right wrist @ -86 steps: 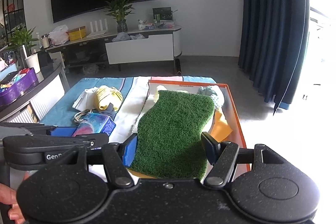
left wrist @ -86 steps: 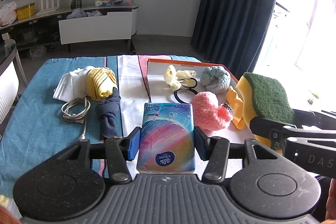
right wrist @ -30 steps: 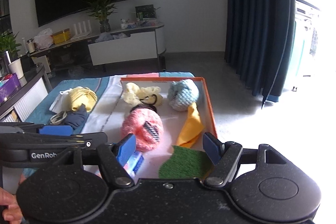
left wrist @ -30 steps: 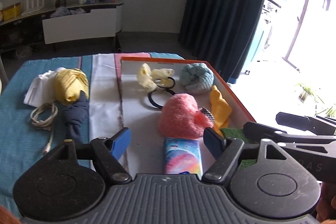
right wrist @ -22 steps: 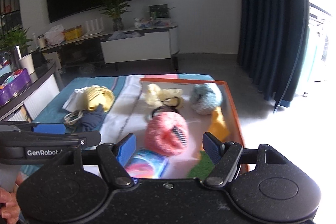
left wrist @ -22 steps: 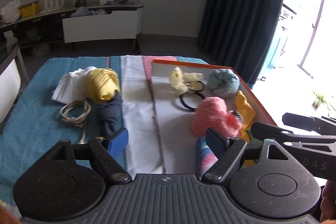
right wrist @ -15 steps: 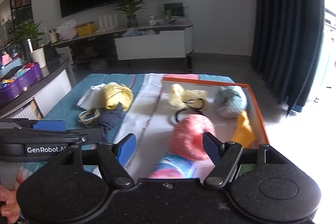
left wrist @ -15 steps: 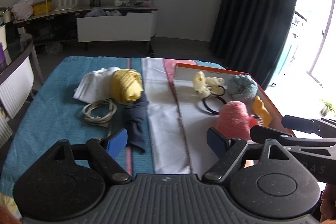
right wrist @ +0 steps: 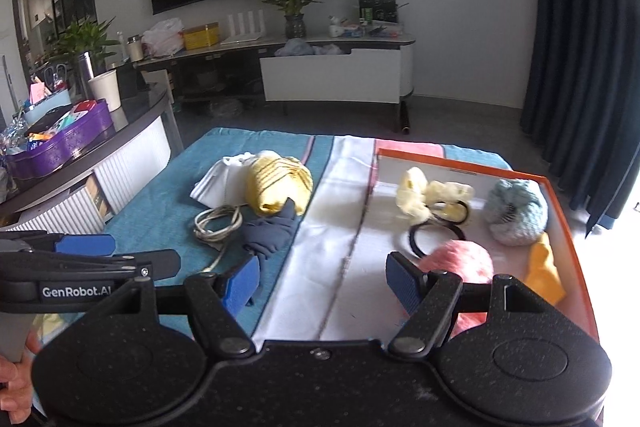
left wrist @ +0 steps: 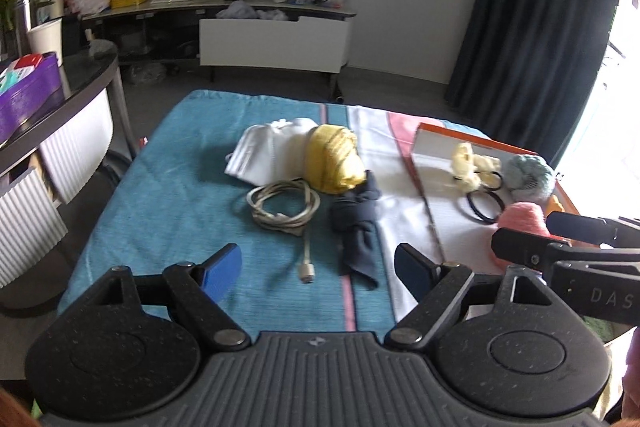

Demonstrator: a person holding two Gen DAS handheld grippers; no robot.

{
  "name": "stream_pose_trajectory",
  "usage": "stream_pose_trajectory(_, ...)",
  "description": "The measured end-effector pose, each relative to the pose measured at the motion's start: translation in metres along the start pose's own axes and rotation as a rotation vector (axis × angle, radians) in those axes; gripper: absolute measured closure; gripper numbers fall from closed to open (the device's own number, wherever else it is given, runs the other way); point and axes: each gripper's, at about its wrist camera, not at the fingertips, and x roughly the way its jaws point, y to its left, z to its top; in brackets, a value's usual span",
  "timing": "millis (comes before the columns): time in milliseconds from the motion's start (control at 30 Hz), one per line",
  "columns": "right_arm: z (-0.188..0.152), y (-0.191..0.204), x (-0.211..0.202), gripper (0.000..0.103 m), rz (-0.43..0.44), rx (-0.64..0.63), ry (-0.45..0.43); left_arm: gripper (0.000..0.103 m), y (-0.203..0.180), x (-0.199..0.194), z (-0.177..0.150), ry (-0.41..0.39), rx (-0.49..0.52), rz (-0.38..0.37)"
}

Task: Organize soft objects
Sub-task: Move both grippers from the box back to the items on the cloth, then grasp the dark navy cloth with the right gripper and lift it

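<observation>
Nearest, my left gripper (left wrist: 318, 269) has just been opening and stands apart with nothing between its pads, over the teal-covered bench (left wrist: 168, 211). My right gripper (right wrist: 322, 277) is likewise apart and empty.

Orange-rimmed tray (right wrist: 568, 223), right of the cloth:
- pink fluffy ball (right wrist: 464, 259), nearest
- orange cloth (right wrist: 542, 273) against the right wall
- black hair tie (right wrist: 434, 237)
- pale yellow scrunchie (right wrist: 432, 195)
- light blue knitted ball (right wrist: 518, 209), far corner

Loose on the bench: navy cloth (left wrist: 358, 223), coiled white cable (left wrist: 284, 207), yellow knit bundle (left wrist: 336, 159), white folded cloth (left wrist: 268, 155) farthest.

Only the right wrist view shows the tray's full right rim; the left wrist view has the right gripper's fingers across the pink ball.
</observation>
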Motion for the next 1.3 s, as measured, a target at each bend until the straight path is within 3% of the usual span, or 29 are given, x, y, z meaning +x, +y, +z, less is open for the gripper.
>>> stream_pose_trajectory(433, 0.011, 0.018, 0.042, 0.02, 0.04, -0.021, 0.054, 0.017, 0.031, 0.015, 0.011, 0.012, -0.042, 0.034)
stream_pose_trajectory(967, 0.011, 0.04, 0.132, 0.025, 0.083, -0.033, 0.175, 0.016, 0.054, 0.045, 0.022, 0.03, -0.064, 0.044)
stream_pose_trajectory(1067, 0.012, 0.041, 0.145, 0.034, 0.1, -0.011, 0.207, 0.016, 0.056, 0.051, 0.026, 0.031, -0.063, 0.045)
stream_pose_trajectory(1100, 0.012, 0.04, 0.148, 0.044, 0.111, 0.002, 0.213, 0.016, 0.057, 0.053, 0.027, 0.032, -0.064, 0.044)
stream_pose_trajectory(1167, 0.013, 0.038, 0.152, 0.053, 0.108, 0.018, 0.228, 0.016, 0.056, 0.058, 0.03, 0.034, -0.065, 0.035)
stream_pose_trajectory(1300, 0.015, 0.034, 0.139, 0.056, 0.098, 0.034, 0.205, 0.014, 0.05, 0.066, 0.038, 0.024, -0.054, 0.019)
